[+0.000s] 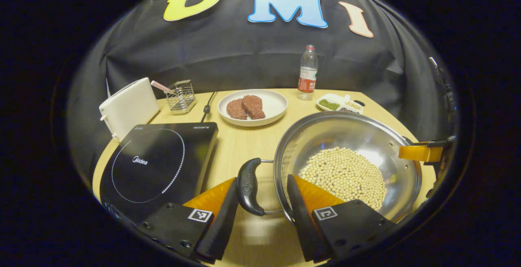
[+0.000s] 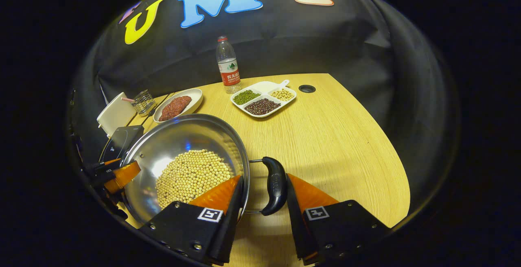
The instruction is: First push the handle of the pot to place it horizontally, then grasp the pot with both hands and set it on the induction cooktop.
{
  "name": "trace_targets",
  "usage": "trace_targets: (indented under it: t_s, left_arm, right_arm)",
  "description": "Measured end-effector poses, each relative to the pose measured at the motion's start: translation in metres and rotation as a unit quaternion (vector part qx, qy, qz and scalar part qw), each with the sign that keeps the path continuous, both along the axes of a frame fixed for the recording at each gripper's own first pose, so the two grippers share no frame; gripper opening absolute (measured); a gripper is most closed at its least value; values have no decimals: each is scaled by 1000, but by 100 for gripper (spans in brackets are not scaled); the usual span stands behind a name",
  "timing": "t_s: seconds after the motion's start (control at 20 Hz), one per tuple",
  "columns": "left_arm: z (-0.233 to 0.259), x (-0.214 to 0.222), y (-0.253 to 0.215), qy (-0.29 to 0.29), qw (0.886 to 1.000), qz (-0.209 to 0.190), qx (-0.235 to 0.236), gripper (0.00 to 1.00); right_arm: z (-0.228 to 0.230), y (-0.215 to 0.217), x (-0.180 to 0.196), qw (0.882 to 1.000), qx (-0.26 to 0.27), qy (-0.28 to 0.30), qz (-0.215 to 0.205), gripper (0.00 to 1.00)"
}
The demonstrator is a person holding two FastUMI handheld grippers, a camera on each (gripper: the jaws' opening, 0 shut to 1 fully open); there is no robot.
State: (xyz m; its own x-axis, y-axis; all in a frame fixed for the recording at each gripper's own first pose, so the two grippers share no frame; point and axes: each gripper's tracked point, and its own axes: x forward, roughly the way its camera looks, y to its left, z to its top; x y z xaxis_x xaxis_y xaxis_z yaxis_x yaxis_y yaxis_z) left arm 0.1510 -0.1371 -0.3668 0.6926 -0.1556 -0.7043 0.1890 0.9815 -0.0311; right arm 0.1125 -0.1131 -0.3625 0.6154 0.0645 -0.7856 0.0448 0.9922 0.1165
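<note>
A: Desk (image 2: 333, 136) first. Pale wood, rounded front edge.

B: Noted. Cooktop (image 1: 156, 165)?

A: Black, flat on the desk, left of the pot in the left gripper view. Bare glass top.

B: Pot (image 1: 346, 136)?

A: Steel, on the desk just beside the cooktop, not on it. Pale beans (image 1: 346, 175) heaped in the bottom. One black handle (image 1: 248, 185) each side, both lying level.

B: Left tongs (image 1: 262, 202)?

A: Open, fingers either side of the near handle, a gap showing on both sides. One finger reaches over the rim. Holding nothing.

B: Right tongs (image 2: 262, 200)?

A: The same at the far handle (image 2: 274, 185): open, straddling it. One finger looks close to the handle; cannot tell if it touches. The other is over the rim. In the left gripper view they show at the pot's far side.

B: Behind?

A: White toaster (image 1: 128, 106) behind the cooktop. Plate (image 1: 272, 104) with two meat patties (image 1: 246, 107). Divided tray (image 2: 264, 96) of green, dark and pale beans. Bottle (image 1: 307, 73) upright at the back. Wire caddy (image 1: 181, 96) beside the toaster.
</note>
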Motion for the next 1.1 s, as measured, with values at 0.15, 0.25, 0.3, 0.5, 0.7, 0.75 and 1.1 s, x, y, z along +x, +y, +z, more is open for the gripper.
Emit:
trace_targets:
  t_s: [0.15,0.25,0.3,0.5,0.7,0.75,1.1]
  left_arm:
    - [0,0,0,7,1000,11,5,71]
    - [0,1,1,10,1000,18,9,69]
    - [1,0,2,11,1000,22,9,70]
    - [0,-2,0,16,999,32,11,63]
    - [1,-2,0,18,999,42,7,62]
    - [2,-4,0,21,999,45,5,62]
    - [21,-6,7,10,999,44,-3,58]
  right_arm:
    - [0,-1,-1,1000,-2,1,2,54]
    - [0,-1,-1,1000,-4,-1,8,54]
    - [0,-1,0,1000,-1,0,9,54]
    - [0,0,0,1000,1,-3,15,47]
    - [3,1,2,1000,-7,-4,25,47]
    - [4,0,2,1000,-8,-4,26,47]
    - [23,7,-1,1000,-11,-11,20,47]
